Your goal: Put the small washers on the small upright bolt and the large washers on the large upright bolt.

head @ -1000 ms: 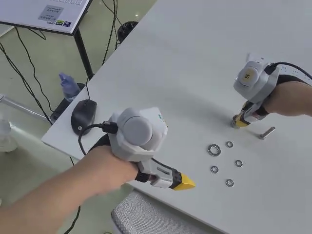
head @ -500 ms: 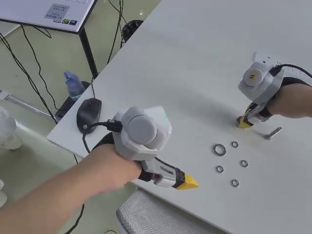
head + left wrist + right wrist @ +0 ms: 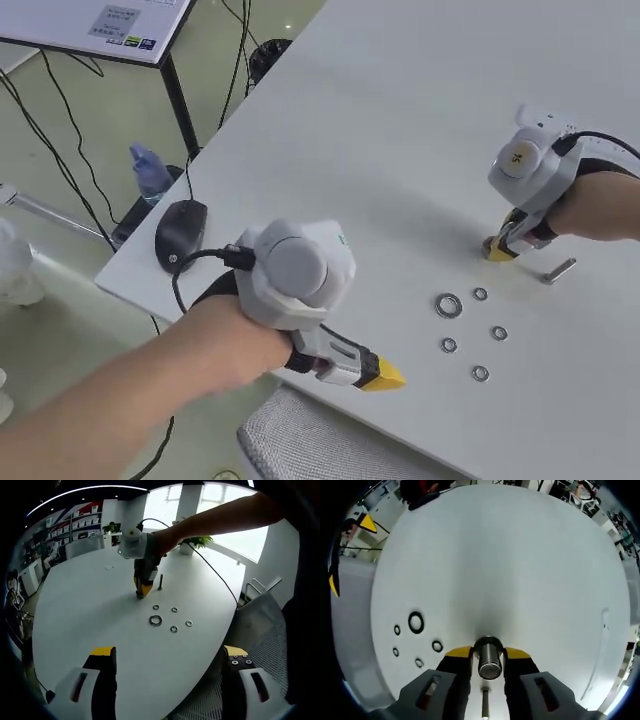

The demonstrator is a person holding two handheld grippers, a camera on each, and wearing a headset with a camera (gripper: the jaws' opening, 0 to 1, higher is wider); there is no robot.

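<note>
Left gripper [image 3: 385, 377] was low in the frame at the table [image 3: 380, 150] edge, aimed right, with its jaws spread in its own view. Right gripper [image 3: 497, 250] pointed down at right. Its own view showed the jaws pinching the large bolt [image 3: 490, 661], while the head view gave the layout. One large washer [image 3: 448, 305] and four small washers [image 3: 480, 294] lay loose between the grippers. Round sticker [image 3: 517, 155] digits were unreadable.

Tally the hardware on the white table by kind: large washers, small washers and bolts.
Large washers: 1
Small washers: 4
Bolts: 2, one lying loose, one held in the right gripper
Total: 7
</note>
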